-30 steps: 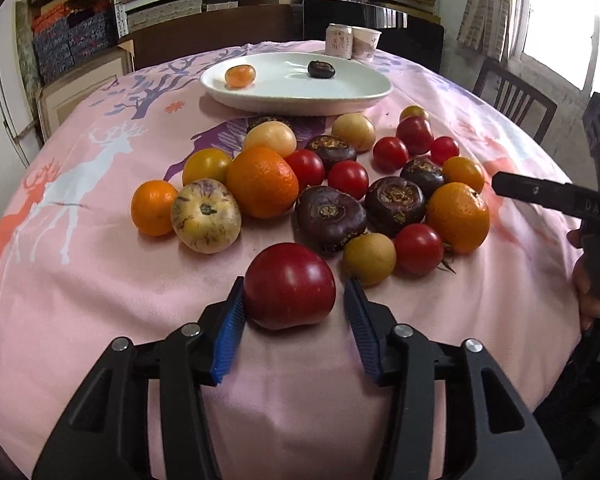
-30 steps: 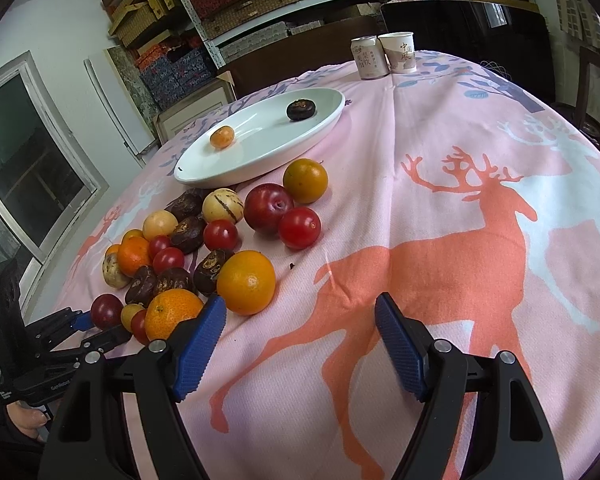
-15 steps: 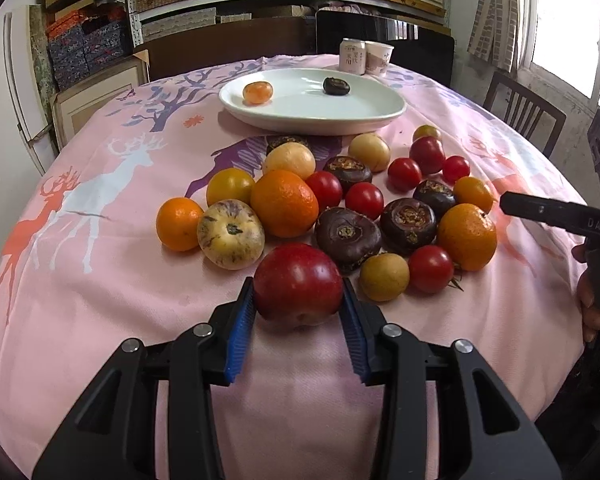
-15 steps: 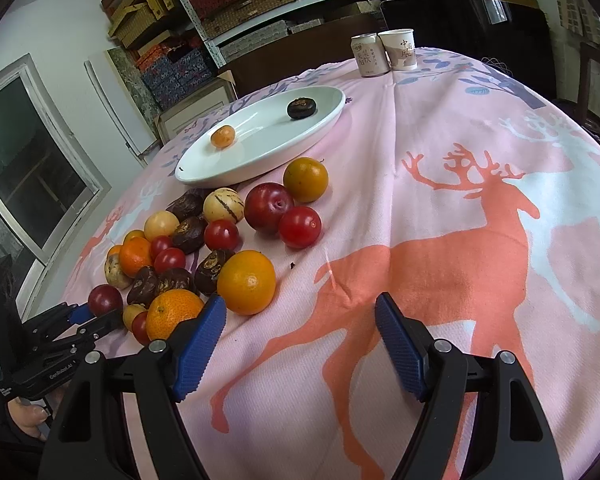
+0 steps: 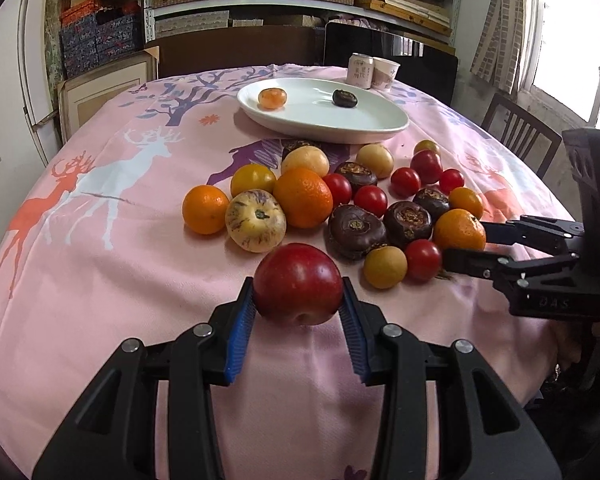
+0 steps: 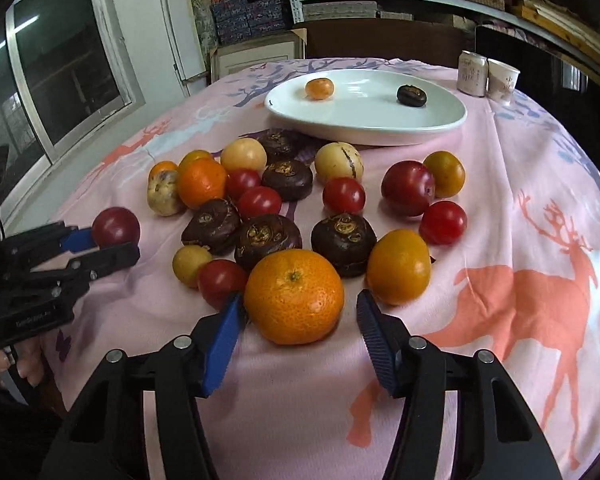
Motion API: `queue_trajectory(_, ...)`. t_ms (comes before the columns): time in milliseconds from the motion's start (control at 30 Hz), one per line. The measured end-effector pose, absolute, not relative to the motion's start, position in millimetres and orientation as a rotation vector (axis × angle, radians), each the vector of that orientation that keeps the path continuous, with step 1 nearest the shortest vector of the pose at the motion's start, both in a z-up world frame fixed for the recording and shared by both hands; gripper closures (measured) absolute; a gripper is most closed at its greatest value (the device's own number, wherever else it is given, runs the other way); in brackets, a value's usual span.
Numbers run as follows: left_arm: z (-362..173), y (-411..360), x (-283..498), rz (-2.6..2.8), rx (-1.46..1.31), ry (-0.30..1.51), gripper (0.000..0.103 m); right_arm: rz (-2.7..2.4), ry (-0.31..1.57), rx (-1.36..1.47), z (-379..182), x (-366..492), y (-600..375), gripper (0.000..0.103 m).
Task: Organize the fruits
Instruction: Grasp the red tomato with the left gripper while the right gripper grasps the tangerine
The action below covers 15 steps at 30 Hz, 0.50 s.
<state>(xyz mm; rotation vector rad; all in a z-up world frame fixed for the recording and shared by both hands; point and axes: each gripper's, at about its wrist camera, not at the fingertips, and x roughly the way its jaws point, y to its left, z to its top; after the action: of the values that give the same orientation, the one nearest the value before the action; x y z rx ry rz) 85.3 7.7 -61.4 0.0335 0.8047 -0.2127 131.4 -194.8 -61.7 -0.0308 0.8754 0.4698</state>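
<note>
Both wrist views look low and close across the fruit pile (image 5: 340,204) toward the plate (image 6: 440,124).

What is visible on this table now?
Plate: one, white, far side.
Fruit on plate: two, one orange, one dark brown.
Can, paper cup: one each, pale, behind plate.
Orange fruits: six, on cloth.
Tomatoes: five, red, in pile.
Dark brown fruits: five, in pile.
Pale yellow fruits: four, in pile.
Plums: two, dark red, one loose, one held.
Tablecloth: one, pink, deer print.
Left gripper: one, black, shut on held plum.
Right gripper: one, black, open around nearest orange.
</note>
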Motion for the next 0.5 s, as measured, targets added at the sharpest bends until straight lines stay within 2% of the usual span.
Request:
queue_trajectory(200, -65.3, 7.5, 84.7, -0.222, 0.032, 0.811, 0.063, 0.502, 0.892, 0.034, -65.5, 138.0, -197.5, 0.055)
queue_trajectory(500, -64.9, 4.9, 83.9, -0.222, 0.035, 0.810, 0.063, 0.514, 0.861, 0.042, -64.7, 133.3, -200.7, 0.056)
